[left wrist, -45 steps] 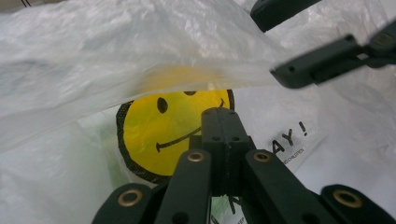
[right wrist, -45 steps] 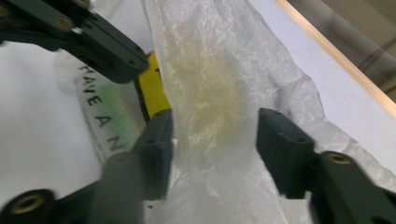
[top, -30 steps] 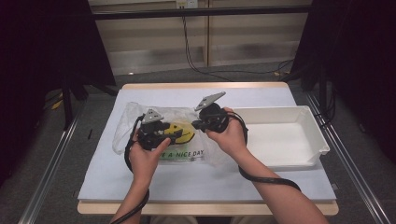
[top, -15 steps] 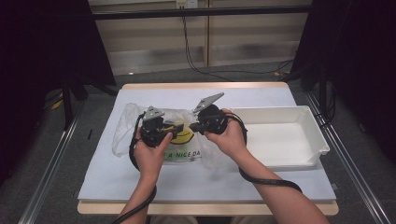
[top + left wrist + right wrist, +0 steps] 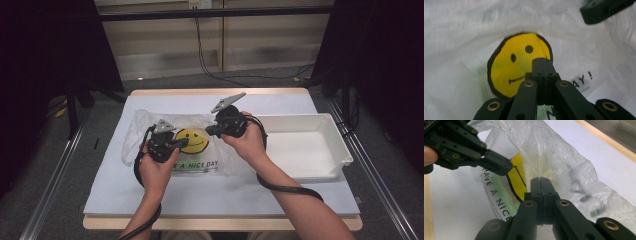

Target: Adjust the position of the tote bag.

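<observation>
**Both grippers pinching a smiley-face plastic bag on the table**

Seen from above, a person's two forearms reach in from the near edge of a table (image 5: 150, 200) covered in pale blue-white. Each hand holds a black two-jaw gripper, and both meet over a thin, crinkled plastic bag (image 5: 137, 132) lying flat, left of the table's middle. The bag carries a yellow smiley face (image 5: 194, 140) and printed words reading "A NICE DAY" (the start of the phrase is covered by the hand).

At the left, the left gripper (image 5: 184, 143) has just been closing; its jaws now stand pressed together at the smiley face, and in its own view their tips meet right against the printed film, so it appears to pinch the bag there.

Just to the right and slightly farther, the right gripper (image 5: 209, 131) is clenched on the bag too: in its own view a tented ridge of clear film rises straight out of the closed jaw tips.

A white, shallow tray (image 5: 345, 150) sits on the right side of the table, just beside the bag.
</observation>
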Tool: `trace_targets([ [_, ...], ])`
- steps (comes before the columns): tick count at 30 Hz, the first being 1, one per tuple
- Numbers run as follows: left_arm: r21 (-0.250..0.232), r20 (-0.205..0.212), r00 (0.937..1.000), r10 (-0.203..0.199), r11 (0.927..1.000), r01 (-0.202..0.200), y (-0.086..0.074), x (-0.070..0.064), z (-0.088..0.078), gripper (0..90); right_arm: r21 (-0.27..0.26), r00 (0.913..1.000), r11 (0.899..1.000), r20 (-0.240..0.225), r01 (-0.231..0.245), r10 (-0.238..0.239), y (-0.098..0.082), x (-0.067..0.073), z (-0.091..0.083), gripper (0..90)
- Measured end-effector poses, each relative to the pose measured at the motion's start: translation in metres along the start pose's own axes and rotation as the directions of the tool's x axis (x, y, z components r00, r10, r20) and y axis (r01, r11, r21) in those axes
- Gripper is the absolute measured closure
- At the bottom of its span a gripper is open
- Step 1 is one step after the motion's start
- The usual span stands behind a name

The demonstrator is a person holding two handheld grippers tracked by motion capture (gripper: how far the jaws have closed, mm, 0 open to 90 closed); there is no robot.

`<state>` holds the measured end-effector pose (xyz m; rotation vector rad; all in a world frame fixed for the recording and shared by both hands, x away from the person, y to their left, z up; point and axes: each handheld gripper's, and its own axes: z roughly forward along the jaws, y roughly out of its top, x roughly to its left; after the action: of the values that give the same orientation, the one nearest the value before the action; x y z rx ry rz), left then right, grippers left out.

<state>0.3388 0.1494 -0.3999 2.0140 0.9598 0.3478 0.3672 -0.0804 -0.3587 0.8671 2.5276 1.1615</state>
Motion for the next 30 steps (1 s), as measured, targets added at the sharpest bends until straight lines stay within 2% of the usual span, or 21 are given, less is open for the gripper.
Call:
trace_targets([
  [2,0.018,0.0,0.9994,0.035,0.9992,-0.035,-0.003,0.0,-0.002,90.0,-0.006,0.9997,1.0,-0.015,-0.016,0.016,0.0,-0.003,0.0,90.0],
  [3,0.005,0.009,0.9996,0.028,0.9996,-0.028,-0.004,-0.002,-0.002,90.0,-0.005,0.9997,1.0,-0.017,-0.019,0.019,0.0,-0.003,0.001,90.0],
  [4,0.023,0.011,0.9979,0.064,0.9977,-0.064,-0.004,-0.002,-0.003,90.0,-0.007,0.9997,1.0,-0.017,-0.017,0.017,0.0,-0.003,0.001,90.0],
  [7,-0.008,0.019,0.9941,0.107,0.9943,-0.106,-0.001,-0.007,-0.006,90.0,-0.002,0.9996,1.0,-0.017,-0.02,0.02,0.0,-0.001,0.002,90.0],
  [8,-0.013,0.011,0.9908,0.135,0.9907,-0.135,0.0,-0.008,-0.008,90.0,-0.002,0.9997,1.0,-0.022,-0.014,0.014,0.0,0.0,0.002,90.0],
  [10,-0.038,0.041,0.9891,0.142,0.9894,-0.14,0.003,-0.011,-0.009,90.0,0.002,0.9995,1.0,-0.027,-0.012,0.013,0.0,0.001,0.003,90.0],
  [12,-0.053,0.034,0.9838,0.176,0.9833,-0.174,0.008,-0.014,-0.012,89.0,-0.004,0.9994,1.0,-0.031,-0.014,0.014,0.001,0.002,0.002,90.0],
  [13,-0.066,0.013,0.9825,0.186,0.9806,-0.185,0.01,-0.015,-0.013,87.0,-0.003,0.9993,1.0,-0.036,-0.009,0.009,0.001,0.002,0.002,90.0],
  [20,-0.1,-0.004,0.9772,0.212,0.9723,-0.211,0.022,-0.017,-0.012,84.6,-0.012,0.9989,1.0,-0.041,-0.021,0.02,0.002,0.003,-0.004,90.0],
  [22,-0.101,-0.04,0.975,0.219,0.9699,-0.222,0.024,-0.017,-0.009,80.2,-0.012,0.9991,1.0,-0.038,-0.018,0.018,0.002,0.003,-0.006,90.0],
  [25,-0.118,-0.042,0.9767,0.211,0.9697,-0.214,0.027,-0.015,-0.005,77.9,-0.017,0.9986,0.999,-0.043,-0.031,0.031,0.002,0.001,-0.007,90.0],
  [28,-0.127,-0.057,0.971,0.232,0.963,-0.238,0.03,-0.016,0.001,77.7,-0.017,0.9981,0.999,-0.052,-0.036,0.035,0.002,0.0,-0.008,90.0],
  [30,-0.131,-0.039,0.972,0.232,0.9631,-0.235,0.031,-0.016,0.006,79.7,-0.015,0.9979,0.999,-0.048,-0.045,0.045,0.002,0.0,-0.008,90.0],
])
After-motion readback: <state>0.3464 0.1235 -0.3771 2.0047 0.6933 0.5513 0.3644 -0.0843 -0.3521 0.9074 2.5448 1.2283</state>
